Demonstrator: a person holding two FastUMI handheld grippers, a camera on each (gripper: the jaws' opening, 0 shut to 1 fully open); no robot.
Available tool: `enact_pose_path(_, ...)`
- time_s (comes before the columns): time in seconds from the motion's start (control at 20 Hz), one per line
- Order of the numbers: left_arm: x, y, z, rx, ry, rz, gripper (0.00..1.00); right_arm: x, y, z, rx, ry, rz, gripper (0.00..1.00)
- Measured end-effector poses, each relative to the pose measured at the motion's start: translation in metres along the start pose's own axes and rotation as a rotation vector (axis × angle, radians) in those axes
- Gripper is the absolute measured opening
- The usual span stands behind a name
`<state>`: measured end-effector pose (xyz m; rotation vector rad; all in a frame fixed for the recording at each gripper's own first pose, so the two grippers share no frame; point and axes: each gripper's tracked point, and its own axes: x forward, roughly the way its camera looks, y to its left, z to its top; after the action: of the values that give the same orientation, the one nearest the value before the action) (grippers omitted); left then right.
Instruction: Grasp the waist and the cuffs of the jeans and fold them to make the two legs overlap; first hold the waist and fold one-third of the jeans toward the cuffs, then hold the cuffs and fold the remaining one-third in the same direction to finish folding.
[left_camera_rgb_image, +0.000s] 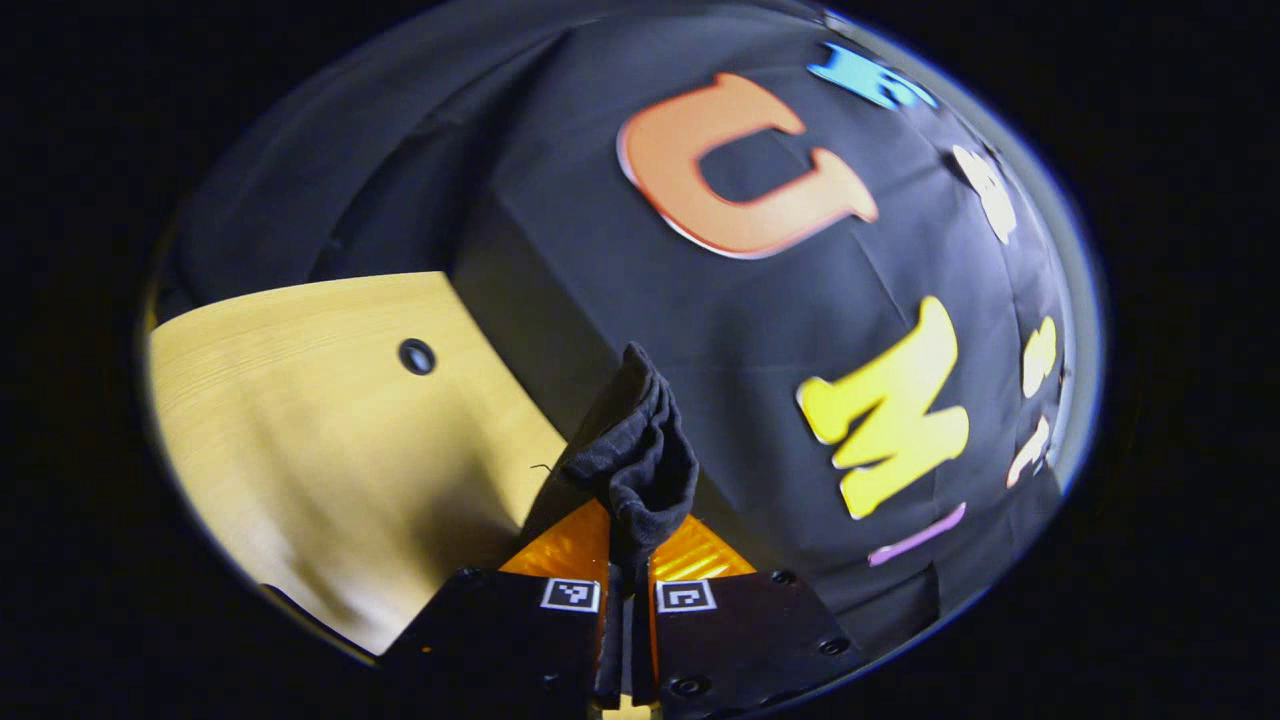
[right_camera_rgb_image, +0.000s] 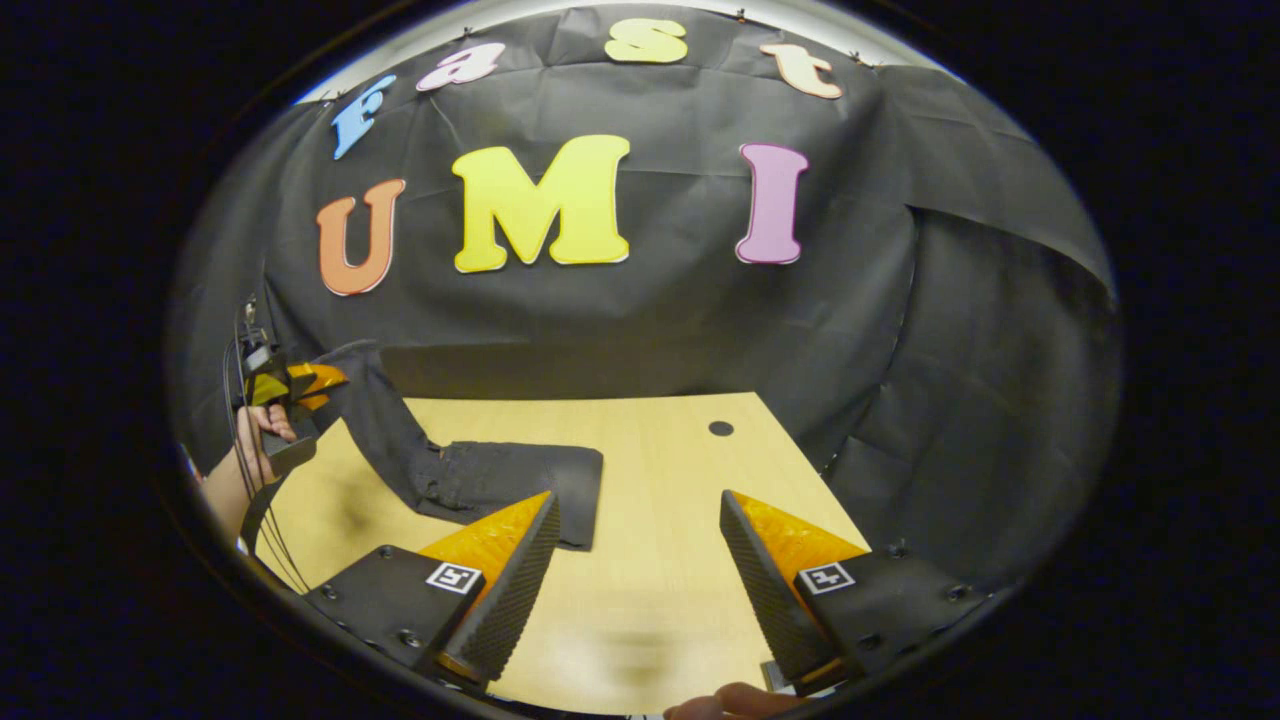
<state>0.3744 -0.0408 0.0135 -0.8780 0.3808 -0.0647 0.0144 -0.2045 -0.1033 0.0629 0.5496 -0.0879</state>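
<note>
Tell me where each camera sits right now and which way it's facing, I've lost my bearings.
Left gripper view: rides the left gripper, raised and aimed at the booth wall, table edge below; its fingers are shut on a bunched end of the jeans.
Right gripper view: rides the right gripper, low over the table, facing the back wall; its fingers stand open, and a hand holds the left gripper off to one side.
Shared: the jeans, table and table hole.
</note>
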Motion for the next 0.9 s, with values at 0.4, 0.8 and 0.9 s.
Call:
enact_pose_path(0.4,0.059,-0.068,-0.184,0.471,0.158,-0.056,0.07,-0.034,-0.073,-0.012,0.062,0.003,-0.159,0.99)
enact_pose_path(0.8,0.092,-0.034,-0.293,0.798,0.233,0.035,0.07,-0.018,-0.096,-0.031,0.053,0.074,-0.179,0.99)
enact_pose_path(0.9,0.093,-0.024,-0.3,0.857,0.241,0.044,0.07,-0.009,-0.095,-0.033,0.05,0.085,-0.166,0.99)
